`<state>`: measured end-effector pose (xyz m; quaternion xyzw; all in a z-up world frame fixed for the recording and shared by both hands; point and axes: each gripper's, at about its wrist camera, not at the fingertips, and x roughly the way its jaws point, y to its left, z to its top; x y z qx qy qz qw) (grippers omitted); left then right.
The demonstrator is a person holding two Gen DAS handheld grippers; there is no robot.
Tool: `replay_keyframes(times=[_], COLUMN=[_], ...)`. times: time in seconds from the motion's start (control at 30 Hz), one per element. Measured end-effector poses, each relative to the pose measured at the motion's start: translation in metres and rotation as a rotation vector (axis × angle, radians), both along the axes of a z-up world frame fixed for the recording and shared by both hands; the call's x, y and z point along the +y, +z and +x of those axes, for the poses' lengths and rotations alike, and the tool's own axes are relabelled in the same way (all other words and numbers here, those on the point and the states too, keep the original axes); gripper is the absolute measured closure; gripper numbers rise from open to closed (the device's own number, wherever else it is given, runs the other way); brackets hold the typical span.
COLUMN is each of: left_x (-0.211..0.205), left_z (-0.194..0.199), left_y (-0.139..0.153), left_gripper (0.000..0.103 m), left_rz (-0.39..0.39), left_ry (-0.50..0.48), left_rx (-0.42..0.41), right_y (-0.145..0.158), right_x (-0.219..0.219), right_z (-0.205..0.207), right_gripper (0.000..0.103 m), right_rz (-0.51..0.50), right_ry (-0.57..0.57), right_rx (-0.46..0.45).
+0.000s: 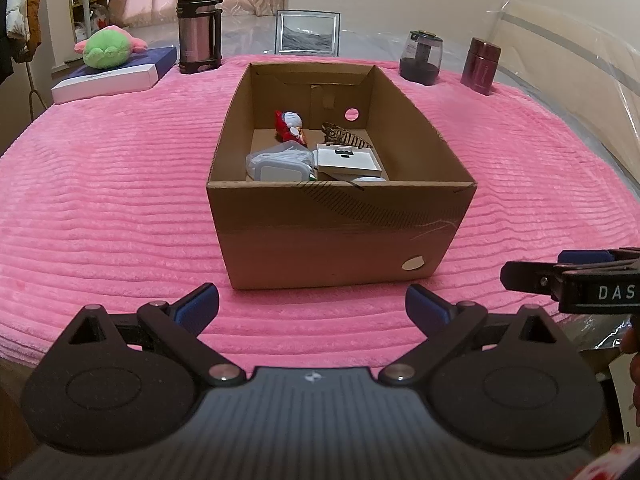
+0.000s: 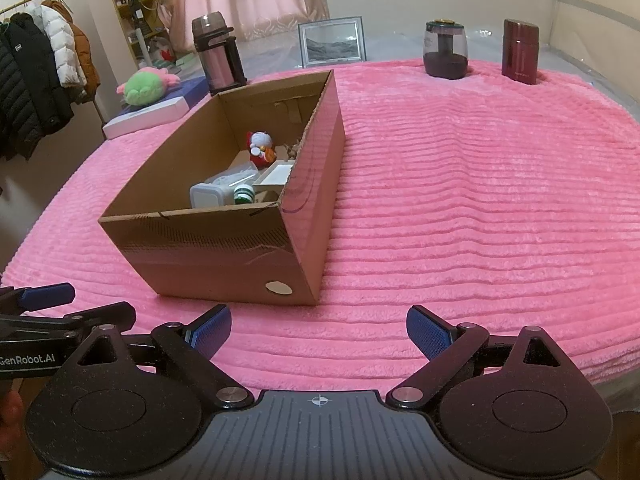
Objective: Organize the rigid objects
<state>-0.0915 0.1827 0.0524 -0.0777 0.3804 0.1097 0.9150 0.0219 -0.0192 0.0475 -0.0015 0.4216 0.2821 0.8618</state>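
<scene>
The cardboard box (image 1: 340, 236) sits near the middle of the pink-covered table (image 1: 120, 184), long axis running from the near edge toward the far edge. Left claw (image 1: 312, 306) and right claw (image 2: 319, 330) are both released and empty at the near edge.

Left tool (image 1: 312, 306) gapes empty before cardboard box (image 1: 340, 236).
</scene>
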Motion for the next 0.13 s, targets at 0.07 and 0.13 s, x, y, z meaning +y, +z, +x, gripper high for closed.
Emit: replay_keyframes(times=[0.07,0.13], left_x=[-0.0001,0.0001], left_z=[-0.0010,-0.0011], left_y=[-0.0008,-0.0011], left_gripper=[0.005,0.005], left_rz=[-0.003,-0.007], left_ry=[0.000,-0.001], left_rx=[-0.007,-0.009], right_y=[-0.0006,-0.0010], right_x=[-0.0002,-0.0003], right_z=[0.0000,-0.0003], right_gripper=[0.011,0.011], right_rz=[0.001,0.000], right_ry=[0.000,-0.001], right_rx=[0.001,0.001])
